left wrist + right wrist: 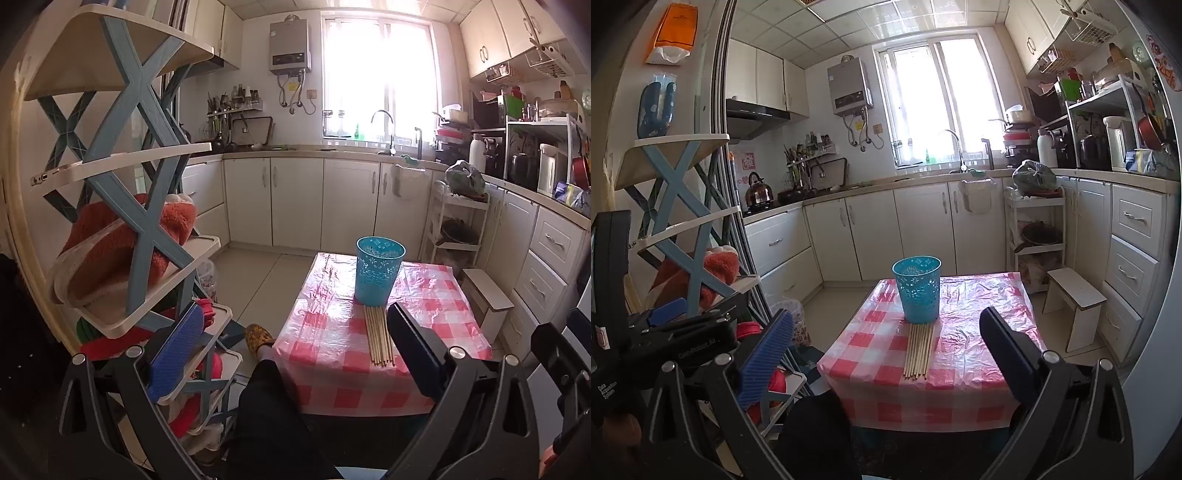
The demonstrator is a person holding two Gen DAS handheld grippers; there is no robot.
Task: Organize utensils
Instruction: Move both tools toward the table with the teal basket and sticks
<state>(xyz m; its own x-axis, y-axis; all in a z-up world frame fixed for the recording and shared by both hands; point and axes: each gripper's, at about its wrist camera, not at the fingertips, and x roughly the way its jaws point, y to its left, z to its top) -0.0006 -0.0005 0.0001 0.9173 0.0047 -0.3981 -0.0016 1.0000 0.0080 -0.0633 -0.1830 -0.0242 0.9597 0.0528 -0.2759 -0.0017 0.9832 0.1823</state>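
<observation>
Both hand-held grippers sit nearest the lenses, each with its two fingers spread wide and nothing between them: the left hand-held gripper [295,347] and the right hand-held gripper [886,350] hang in the air short of the bench [979,354], touching nothing. Each frames the work between its fingers, which reads as a ready pose before a first reach.

At 12 o'clock from the right gripper stands the bench, covered in a red-and-white checked cloth. Its near edge faces the person, so everything on it is within a forward reach.

Toward the bench's far half, at 12 o'clock, the blue basket [918,290] stands upright with its mouth open to the ceiling, apparently the holder meant to take the utensils.

Just in front of it, toward 6 o'clock, the chopsticks [919,350] lie flat side by side in a neat row, far ends touching or nearly touching the basket's foot. Laid parallel and lengthwise to the person, they seem set out to be pinched singly or as a bunch and stood in the basket. None is in it yet.
</observation>
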